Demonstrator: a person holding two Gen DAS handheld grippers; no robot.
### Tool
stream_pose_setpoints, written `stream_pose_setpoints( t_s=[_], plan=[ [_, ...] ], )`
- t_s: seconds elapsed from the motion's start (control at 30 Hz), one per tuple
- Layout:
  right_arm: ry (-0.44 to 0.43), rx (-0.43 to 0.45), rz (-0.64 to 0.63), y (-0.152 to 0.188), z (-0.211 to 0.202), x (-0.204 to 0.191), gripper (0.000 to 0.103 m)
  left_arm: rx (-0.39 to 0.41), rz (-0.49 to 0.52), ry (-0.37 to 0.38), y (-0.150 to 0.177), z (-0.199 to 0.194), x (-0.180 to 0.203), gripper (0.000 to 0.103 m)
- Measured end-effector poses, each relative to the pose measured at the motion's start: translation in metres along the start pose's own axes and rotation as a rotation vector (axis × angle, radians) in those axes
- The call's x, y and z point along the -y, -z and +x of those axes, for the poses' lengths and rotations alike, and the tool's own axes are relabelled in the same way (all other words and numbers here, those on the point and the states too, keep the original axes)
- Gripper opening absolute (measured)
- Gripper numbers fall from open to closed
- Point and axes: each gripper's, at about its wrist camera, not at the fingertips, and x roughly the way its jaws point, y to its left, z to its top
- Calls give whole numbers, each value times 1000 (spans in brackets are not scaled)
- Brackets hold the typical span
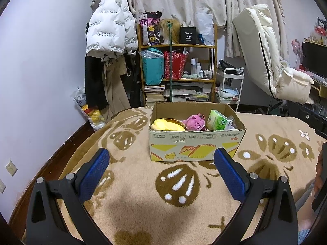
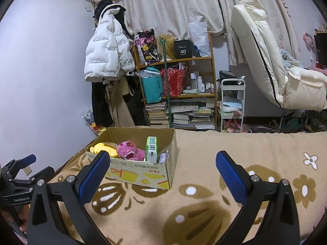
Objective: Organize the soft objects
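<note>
looks pretty much done to me — the cardboard box [image 1: 196, 143] on the fuzzy beige flower-print blanket [image 1: 132, 183] already holds a yellow plush [image 1: 166, 125], a shaggy pink plush [image 1: 195, 122], a green tissue pack [image 1: 217, 120] standing on end and, in the right view, a small pale pouch [image 2: 163, 156] i can't identify. nothing soft is loose on the blanket that i can see. left gripper [image 1: 161, 168] and right gripper [image 2: 163, 171] both hang wide open and empty — ribbed blue pads [image 1: 95, 174], black frames. box is dented, printed yellow.
</note>
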Motion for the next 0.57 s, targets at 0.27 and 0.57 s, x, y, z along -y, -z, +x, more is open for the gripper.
stream_pose_setpoints(
  t_s=[0.27, 0.57],
  plan=[
    [-7, -14, -5, -1, 2, 7, 103, -1, 5, 0, 1, 1, 2, 101],
    [-5, -17, -1, 0, 2, 5, 103, 5, 9, 9, 1, 1, 2, 101]
  ],
)
